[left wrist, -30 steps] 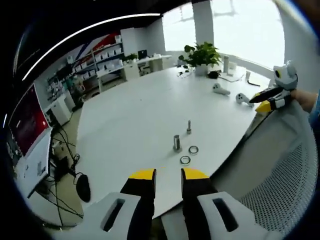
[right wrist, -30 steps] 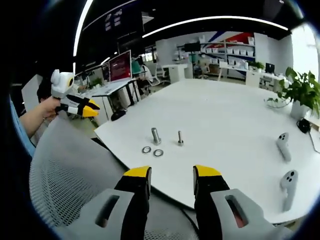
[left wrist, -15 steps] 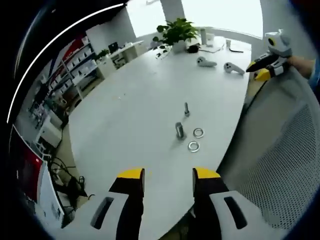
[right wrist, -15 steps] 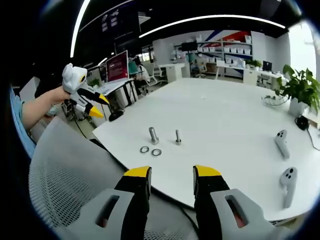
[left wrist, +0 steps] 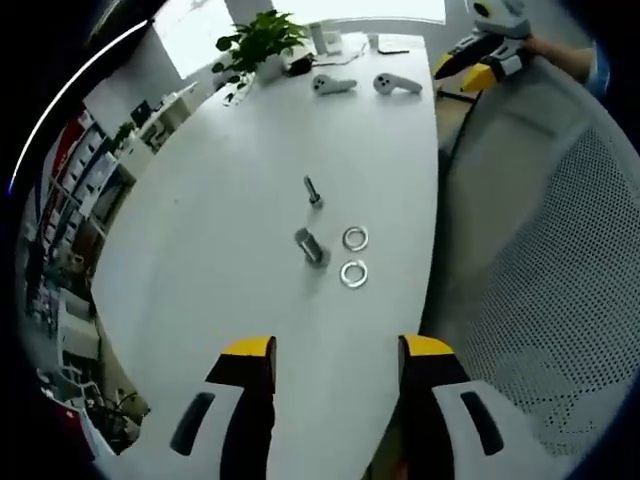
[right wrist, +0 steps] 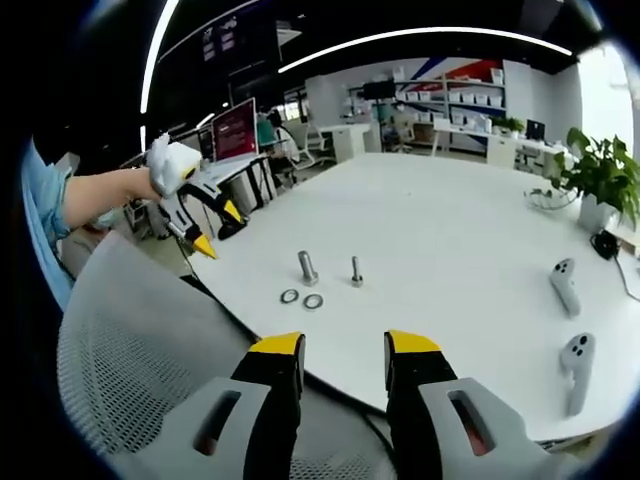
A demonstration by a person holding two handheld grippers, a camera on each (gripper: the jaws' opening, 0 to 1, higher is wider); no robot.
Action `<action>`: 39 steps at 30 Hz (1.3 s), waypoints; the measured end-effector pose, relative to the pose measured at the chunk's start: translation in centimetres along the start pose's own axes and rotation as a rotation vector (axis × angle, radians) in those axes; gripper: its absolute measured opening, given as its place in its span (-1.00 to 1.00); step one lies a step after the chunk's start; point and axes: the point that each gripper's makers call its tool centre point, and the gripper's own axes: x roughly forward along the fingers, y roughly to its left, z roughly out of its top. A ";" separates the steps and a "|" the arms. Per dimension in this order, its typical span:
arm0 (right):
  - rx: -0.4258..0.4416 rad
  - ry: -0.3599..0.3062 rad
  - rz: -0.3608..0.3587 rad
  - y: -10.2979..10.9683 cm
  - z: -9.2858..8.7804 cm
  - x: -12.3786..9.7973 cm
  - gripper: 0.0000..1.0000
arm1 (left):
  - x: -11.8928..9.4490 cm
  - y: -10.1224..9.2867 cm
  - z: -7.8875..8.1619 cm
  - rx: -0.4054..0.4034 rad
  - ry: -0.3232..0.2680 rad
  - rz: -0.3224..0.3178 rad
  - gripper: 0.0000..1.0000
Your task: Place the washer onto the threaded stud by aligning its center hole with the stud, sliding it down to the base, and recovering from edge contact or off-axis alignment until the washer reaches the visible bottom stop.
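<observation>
Both grippers' fingers gape wide and empty as the left gripper (right wrist: 205, 245) has swung down toward the two silver ring washers (left wrist: 353, 273) lying mid-frame beside the upright threaded steel stud (left wrist: 310, 245) on the white desk (left wrist: 230, 200), approach only beginning.

My left gripper (left wrist: 335, 350) hangs over the near edge of the white table (left wrist: 220, 210), its two yellow-tipped jaws parted with nothing between them. Ahead of it on the tabletop I see two washers (left wrist: 354, 256) lying flat, close together but not touching, near the table's right edge. Just left of them stands a thick stud (left wrist: 309, 246), leaning in this view, and a thinner bolt (left wrist: 313, 191) stands a little farther off. At the far end lie two white controllers (left wrist: 364, 84) and a potted plant (left wrist: 258, 42). My right gripper (left wrist: 478, 60) shows at upper right, above a mesh chair back (left wrist: 545, 290).
</observation>
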 end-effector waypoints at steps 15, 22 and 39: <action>0.026 -0.017 -0.025 -0.5 0.1 -0.2 -0.35 | 5.3 -0.8 -1.2 0.133 0.087 -0.141 0.17; 0.052 -0.046 -0.033 -0.8 0.4 -0.3 -0.35 | 6.8 -0.6 -1.7 0.066 0.106 -0.162 -0.12; 0.049 -0.040 -0.015 -0.5 0.4 -0.1 -0.37 | 9.9 -1.3 -1.8 -0.071 0.130 -0.242 -0.22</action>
